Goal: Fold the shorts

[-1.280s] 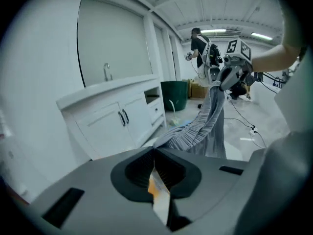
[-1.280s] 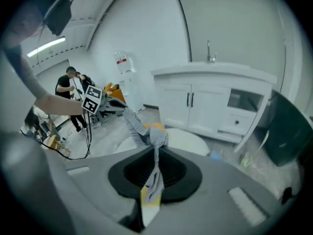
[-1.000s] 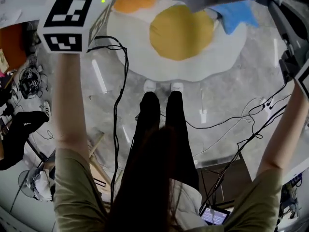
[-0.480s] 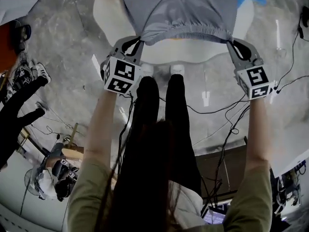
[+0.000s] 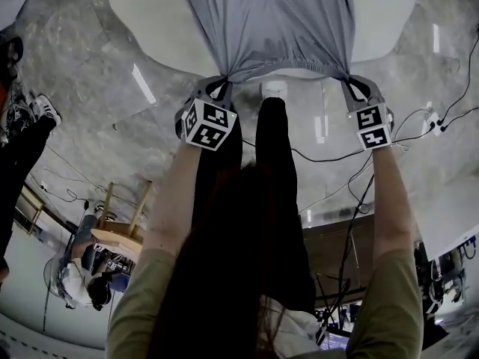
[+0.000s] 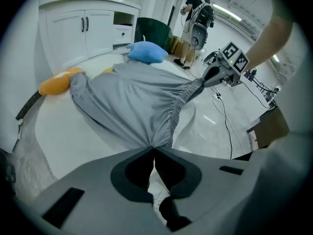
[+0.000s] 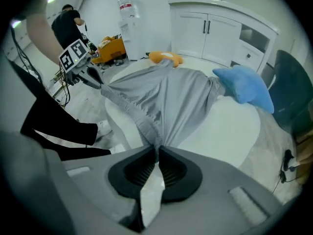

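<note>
Grey shorts (image 5: 269, 21) lie spread over a white rounded table (image 5: 150, 21), their gathered waistband (image 5: 288, 67) stretched along the near edge. My left gripper (image 5: 222, 85) is shut on the waistband's left corner and my right gripper (image 5: 349, 82) on its right corner. In the left gripper view the shorts (image 6: 132, 102) run away from the left gripper (image 6: 154, 148) pinching the cloth, with the other gripper (image 6: 215, 75) at the far corner. In the right gripper view the shorts (image 7: 166, 99) fan out from the right gripper (image 7: 157, 148), a fold of cloth caught between the jaws.
A blue cushion (image 7: 244, 87) and an orange one (image 7: 164, 58) lie on the table beyond the shorts. White cabinets (image 6: 83, 28) stand behind. Cables (image 5: 352, 178) trail over the grey floor near my legs (image 5: 273, 148). Another person (image 7: 66, 23) stands further off.
Both grippers have come down from head height to the table's near edge, carrying the shorts with them. The cloth now lies spread on the table instead of hanging.
</note>
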The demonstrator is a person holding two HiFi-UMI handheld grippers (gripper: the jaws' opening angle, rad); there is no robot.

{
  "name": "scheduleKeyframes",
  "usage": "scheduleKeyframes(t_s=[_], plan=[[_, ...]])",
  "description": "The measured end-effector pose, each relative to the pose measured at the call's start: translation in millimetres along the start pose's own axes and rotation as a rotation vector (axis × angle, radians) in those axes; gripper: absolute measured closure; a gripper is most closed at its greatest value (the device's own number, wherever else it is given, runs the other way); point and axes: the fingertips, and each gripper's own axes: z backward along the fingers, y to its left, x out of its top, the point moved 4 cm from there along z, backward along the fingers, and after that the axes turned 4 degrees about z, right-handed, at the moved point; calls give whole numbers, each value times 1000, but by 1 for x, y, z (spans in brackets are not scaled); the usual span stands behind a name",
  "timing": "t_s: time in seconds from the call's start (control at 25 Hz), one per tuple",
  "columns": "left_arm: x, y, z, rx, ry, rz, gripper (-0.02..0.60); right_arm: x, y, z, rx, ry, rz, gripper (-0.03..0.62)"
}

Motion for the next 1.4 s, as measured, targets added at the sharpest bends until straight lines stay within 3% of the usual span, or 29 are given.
scheduleKeyframes(t_s=[0.16,0.24,0.28,0.32,0.36,0.52,0.68,0.8,0.96,1.12,1.24,1.32,1.4], plan=[[-6,9,-28,15,66,-19,565,-11,-2,-32,-10,101,9,568],[-11,9,-37,2,127,8,561,-14,-4,-41,-17,146,11,523],[-14,8,-41,-15,160,40,526,-14,-5,-44,-3,157,-10,416],[-16,7,-42,-36,189,81,415,-14,-6,-44,21,164,-44,250],[-16,6,-40,-52,208,125,329,-14,-5,-42,48,173,-78,226],[-11,0,-13,-18,188,296,246,2,-6,-17,117,179,-164,226],[15,-18,20,3,79,438,235,49,-40,18,89,47,-359,226],[39,-51,42,-47,15,496,235,94,-77,45,60,-57,-482,226],[75,-85,56,-88,-44,501,235,149,-138,58,7,-164,-604,227],[119,-123,42,-113,-97,526,235,196,-199,39,6,-178,-590,227],[130,-140,18,-102,-84,545,233,209,-210,15,46,-130,-524,227],[123,-132,3,-54,-68,611,233,212,-199,-2,93,-101,-465,229],[103,-120,-5,4,-38,725,233,212,-178,-17,149,-67,-394,229]])
